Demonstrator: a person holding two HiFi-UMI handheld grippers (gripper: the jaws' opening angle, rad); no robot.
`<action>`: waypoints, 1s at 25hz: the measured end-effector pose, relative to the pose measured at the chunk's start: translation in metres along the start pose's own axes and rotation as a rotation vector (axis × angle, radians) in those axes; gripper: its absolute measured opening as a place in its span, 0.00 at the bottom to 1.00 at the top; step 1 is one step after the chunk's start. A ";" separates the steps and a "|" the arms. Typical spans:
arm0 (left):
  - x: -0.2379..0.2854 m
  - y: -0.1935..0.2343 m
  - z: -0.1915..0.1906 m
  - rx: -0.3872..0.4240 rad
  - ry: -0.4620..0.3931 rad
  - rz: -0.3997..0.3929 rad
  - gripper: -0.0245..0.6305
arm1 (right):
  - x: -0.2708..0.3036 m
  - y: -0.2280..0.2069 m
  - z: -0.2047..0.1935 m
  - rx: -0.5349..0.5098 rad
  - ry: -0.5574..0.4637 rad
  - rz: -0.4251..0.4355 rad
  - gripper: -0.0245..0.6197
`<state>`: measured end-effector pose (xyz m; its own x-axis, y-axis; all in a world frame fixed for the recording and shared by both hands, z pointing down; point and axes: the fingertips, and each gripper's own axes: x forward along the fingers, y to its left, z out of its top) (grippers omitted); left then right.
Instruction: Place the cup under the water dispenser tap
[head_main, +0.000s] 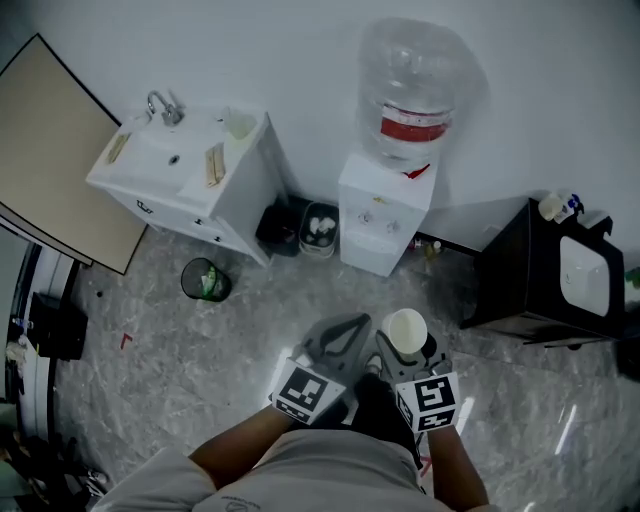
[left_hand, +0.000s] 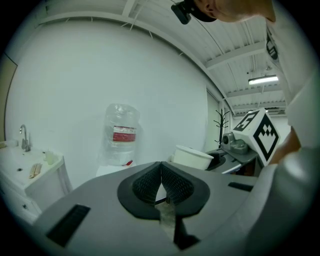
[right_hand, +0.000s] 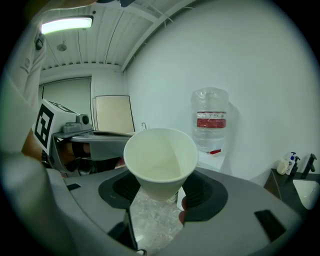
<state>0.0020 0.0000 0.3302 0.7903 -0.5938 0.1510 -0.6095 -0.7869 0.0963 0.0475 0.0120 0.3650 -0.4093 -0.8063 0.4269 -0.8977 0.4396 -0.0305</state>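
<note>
An empty white paper cup (head_main: 406, 333) stands upright between the jaws of my right gripper (head_main: 404, 352), which is shut on its lower part; the right gripper view shows the cup (right_hand: 161, 161) right in front of the camera. My left gripper (head_main: 338, 343) is beside it, its jaws together and holding nothing; the left gripper view shows its black pads (left_hand: 161, 183) touching. The white water dispenser (head_main: 387, 211), with a clear bottle (head_main: 410, 95) on top, stands against the wall straight ahead, well away from both grippers. Its taps (head_main: 378, 218) are small and hard to make out.
A white washbasin cabinet (head_main: 190, 176) stands left of the dispenser, with two small bins (head_main: 303, 228) between them and a dark mesh bin (head_main: 206, 280) on the marble floor. A black cabinet with a sink (head_main: 560, 275) is at the right. A tan door (head_main: 55, 150) stands at far left.
</note>
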 end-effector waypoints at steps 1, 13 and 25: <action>0.010 0.007 -0.001 0.001 -0.004 0.002 0.04 | 0.011 -0.009 -0.001 0.002 0.003 -0.002 0.45; 0.154 0.118 -0.004 -0.016 -0.053 0.099 0.04 | 0.169 -0.116 -0.006 -0.011 0.036 0.106 0.45; 0.224 0.175 -0.121 0.004 0.090 0.067 0.04 | 0.299 -0.162 -0.141 -0.002 0.098 0.099 0.45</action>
<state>0.0648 -0.2504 0.5001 0.7388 -0.6280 0.2445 -0.6607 -0.7465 0.0789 0.0932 -0.2445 0.6247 -0.4778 -0.7165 0.5083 -0.8534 0.5159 -0.0749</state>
